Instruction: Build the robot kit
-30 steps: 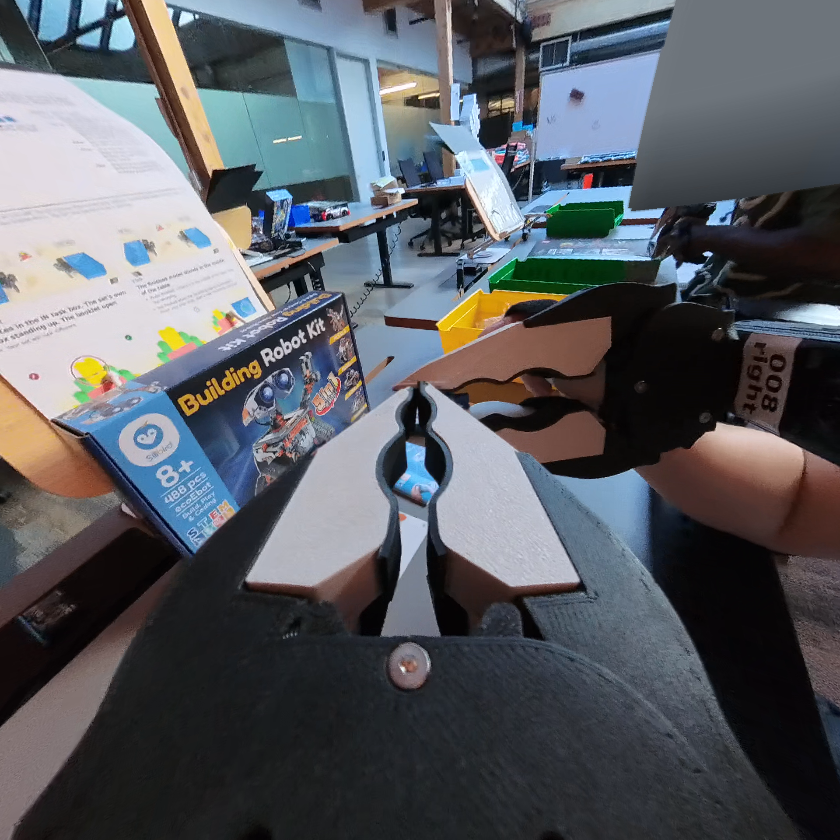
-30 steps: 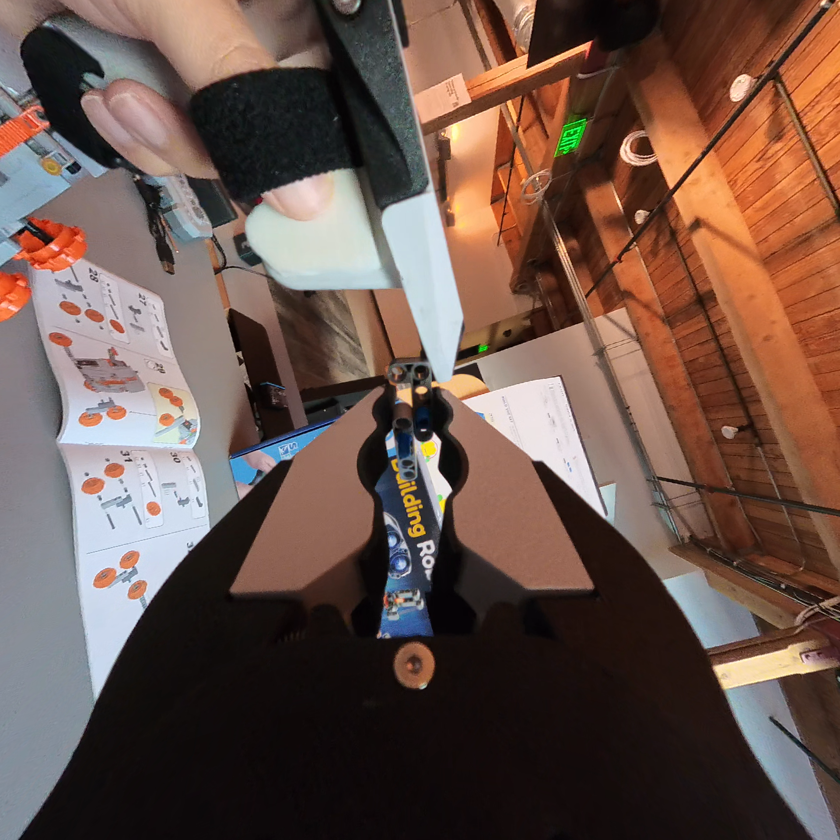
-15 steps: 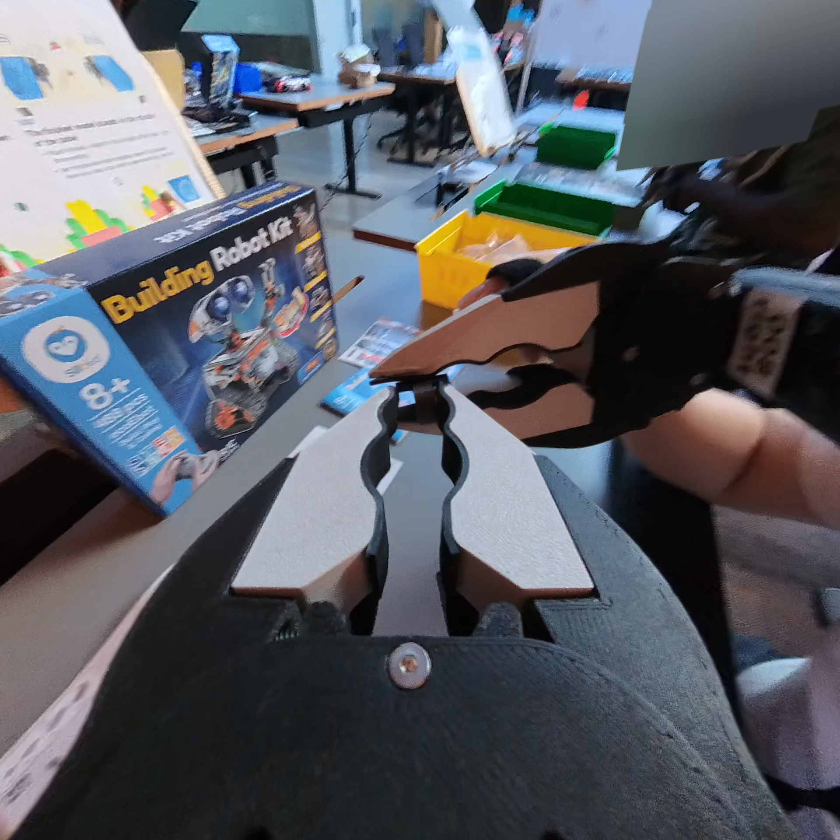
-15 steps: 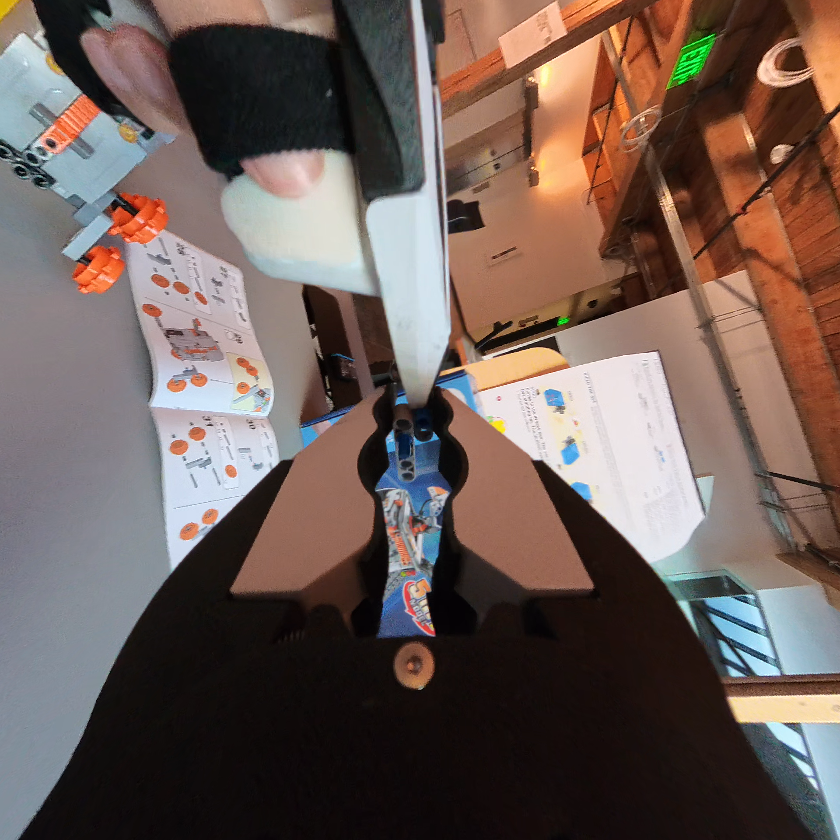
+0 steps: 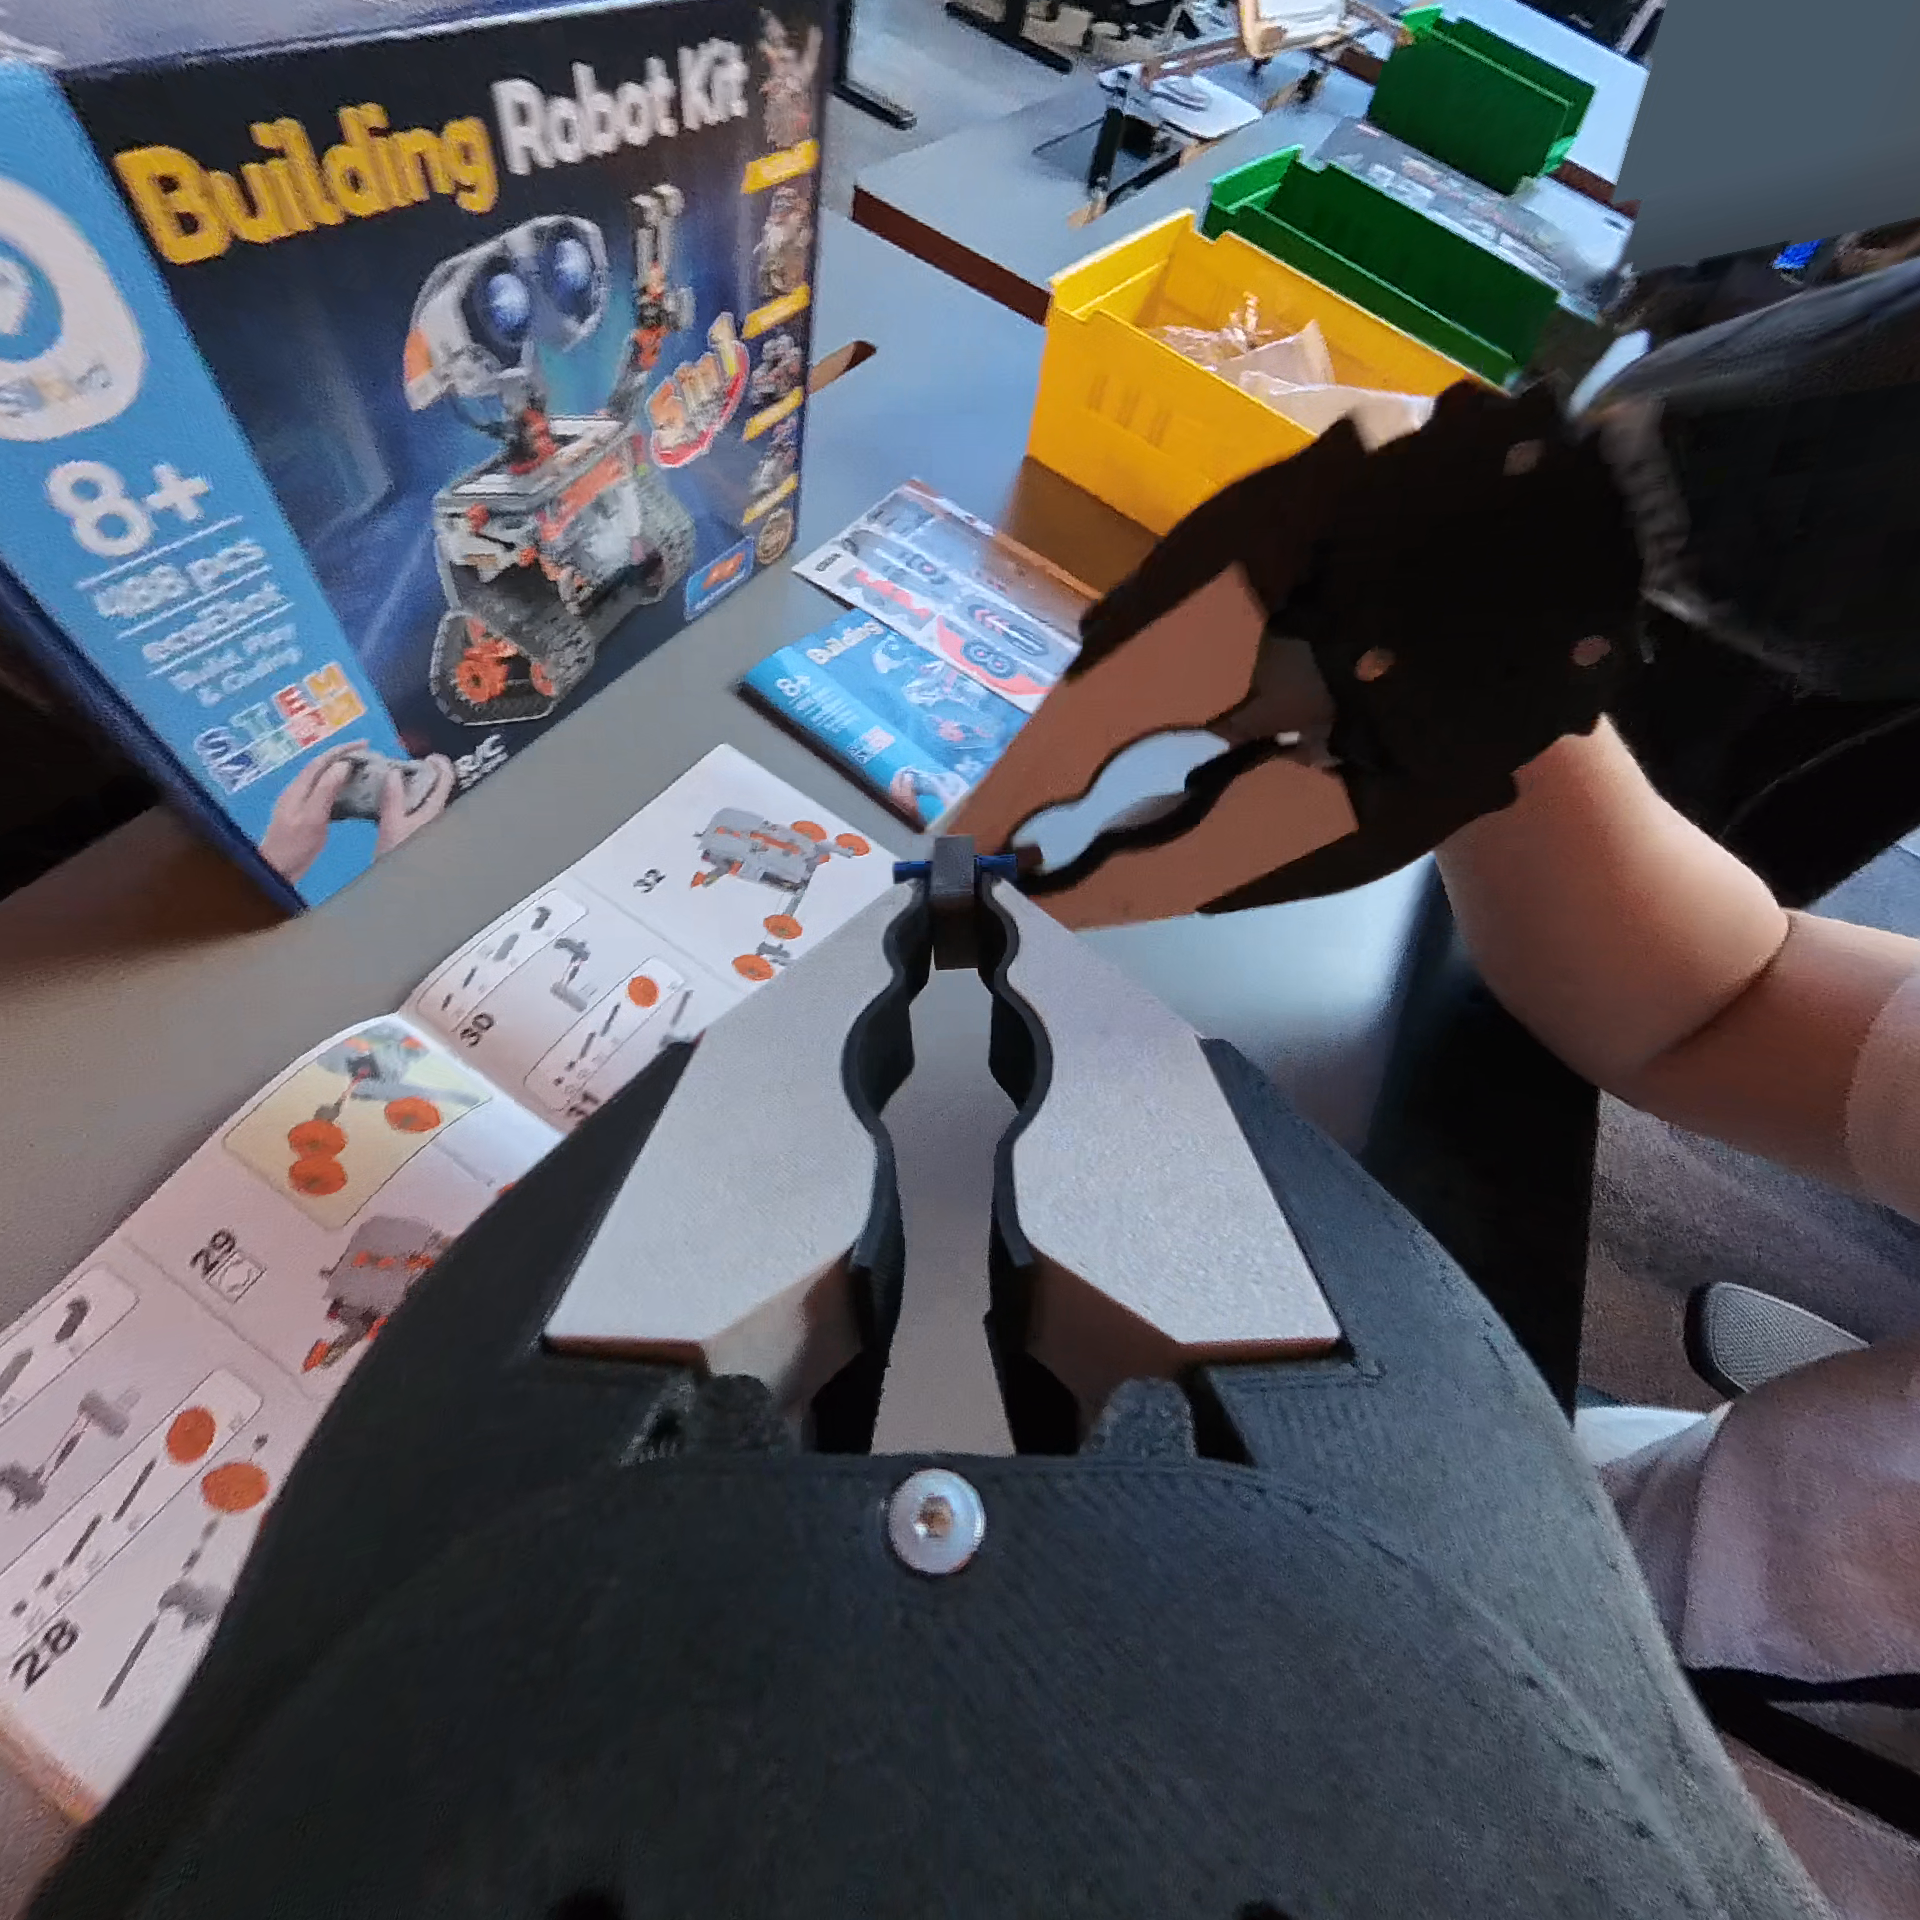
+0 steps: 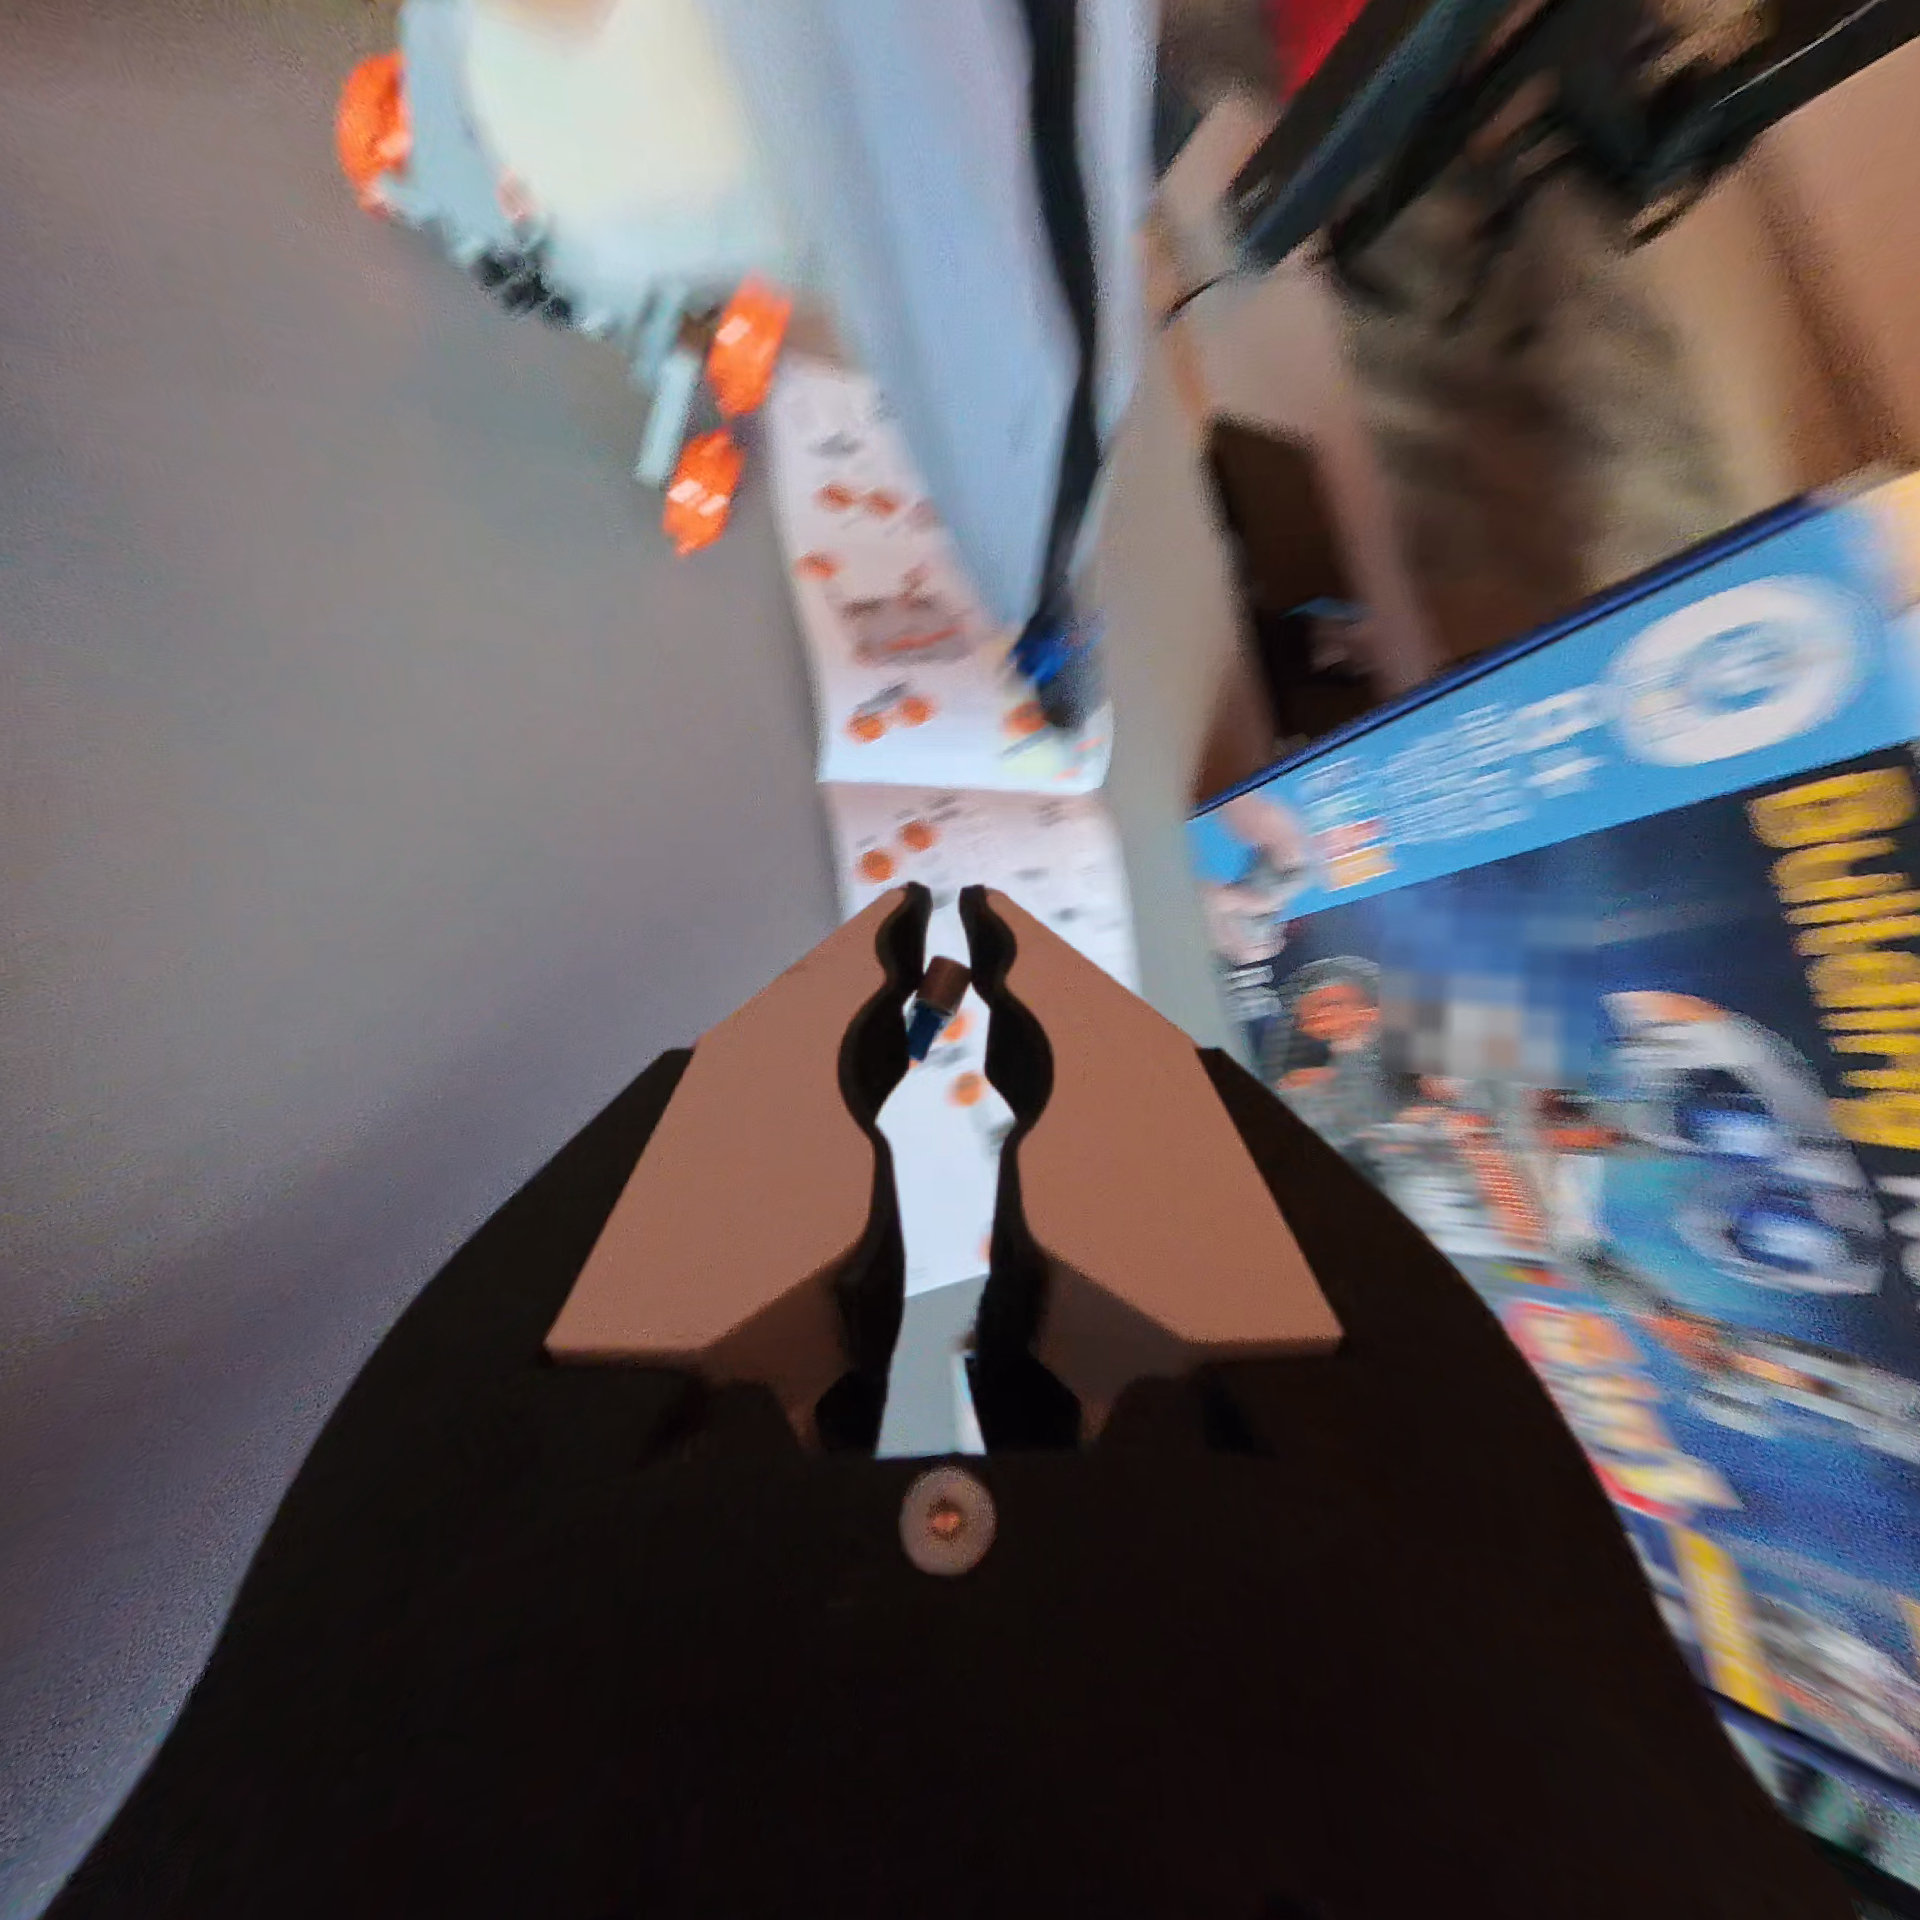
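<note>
My left gripper (image 5: 954,920) is shut on a small dark grey beam (image 5: 954,883) with a blue pin through it, held above an open instruction booklet (image 5: 520,987). My right gripper (image 5: 1000,847) comes in from the right, its tips just beside that beam. In the blurred right wrist view my right gripper (image 6: 938,906) is nearly shut, with a small brown-and-blue pin (image 6: 938,992) pinched between its pads just behind the tips. The left gripper shows there as a blurred pale shape (image 6: 935,312) above the booklet (image 6: 935,644).
A blue robot kit box (image 5: 416,364) stands at the left, also in the right wrist view (image 6: 1610,935). A yellow bin (image 5: 1174,384) and green bins (image 5: 1382,239) stand behind. A leaflet (image 5: 904,686) lies on the grey table (image 5: 208,987). A part-built model with orange wheels (image 6: 717,416) is blurred. Tip to tip, the grippers are about 6 centimeters apart.
The right gripper held the grey beam; my left gripper opened, then shut on it. The right gripper let the beam go and closed narrower on a small pin. Both views swung down toward the table.
</note>
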The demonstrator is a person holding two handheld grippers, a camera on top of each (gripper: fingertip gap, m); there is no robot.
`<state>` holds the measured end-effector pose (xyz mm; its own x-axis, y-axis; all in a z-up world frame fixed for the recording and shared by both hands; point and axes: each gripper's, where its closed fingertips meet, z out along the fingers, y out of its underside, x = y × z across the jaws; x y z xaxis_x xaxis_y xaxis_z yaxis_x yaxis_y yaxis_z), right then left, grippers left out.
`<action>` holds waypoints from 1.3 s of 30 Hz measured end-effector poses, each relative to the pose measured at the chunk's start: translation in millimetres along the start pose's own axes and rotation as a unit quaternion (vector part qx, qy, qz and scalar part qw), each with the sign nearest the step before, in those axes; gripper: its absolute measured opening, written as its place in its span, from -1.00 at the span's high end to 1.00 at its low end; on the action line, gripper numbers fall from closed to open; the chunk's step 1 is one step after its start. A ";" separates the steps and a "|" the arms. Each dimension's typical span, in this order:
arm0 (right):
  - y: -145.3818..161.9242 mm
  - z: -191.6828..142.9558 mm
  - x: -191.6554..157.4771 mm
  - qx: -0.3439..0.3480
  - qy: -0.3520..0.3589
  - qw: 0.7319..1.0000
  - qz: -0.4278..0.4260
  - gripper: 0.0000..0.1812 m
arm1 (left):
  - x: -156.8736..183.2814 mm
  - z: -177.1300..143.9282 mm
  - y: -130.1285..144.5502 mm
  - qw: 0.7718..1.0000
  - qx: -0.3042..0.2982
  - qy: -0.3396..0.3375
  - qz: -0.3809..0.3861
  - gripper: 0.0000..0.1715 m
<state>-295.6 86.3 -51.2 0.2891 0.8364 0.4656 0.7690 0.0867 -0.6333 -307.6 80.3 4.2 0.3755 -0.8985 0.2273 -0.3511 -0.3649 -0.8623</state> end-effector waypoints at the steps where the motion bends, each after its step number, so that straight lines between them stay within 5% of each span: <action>1: 12.8 9.5 -15.1 -0.023 -0.054 0.998 0.016 0.94 | -4.3 -4.7 -1.5 1.000 0.003 -0.010 -0.003 0.94; 8: 48.9 44.8 -60.7 -0.058 -0.217 0.971 0.086 0.94 | -17.6 -42.7 -19.6 0.998 0.046 -0.049 0.001 0.94; 11: 57.1 55.1 -86.1 -0.101 -0.249 0.962 0.048 0.94 | -20.3 -46.6 -21.1 0.997 0.050 -0.053 0.000 0.94; 18: 55.9 74.4 -109.8 -0.092 -0.284 0.954 0.034 0.83 | -21.9 -46.2 -21.3 0.997 0.050 -0.057 0.002 0.93; 29: 58.2 39.6 -87.8 -0.015 -0.277 0.958 0.073 0.80 | -17.2 -51.1 -22.5 0.998 0.055 -0.034 0.004 0.93; 39: 66.4 60.3 -108.8 0.022 -0.293 0.953 0.071 0.85 | -8.9 -37.7 -19.5 0.998 0.046 -0.013 0.033 0.93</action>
<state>-310.4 33.6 -181.2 0.0104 0.9989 -0.0446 0.7170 -0.0386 -0.6960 -336.4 86.2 36.1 0.3765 -0.9128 0.1584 -0.2958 -0.2805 -0.9131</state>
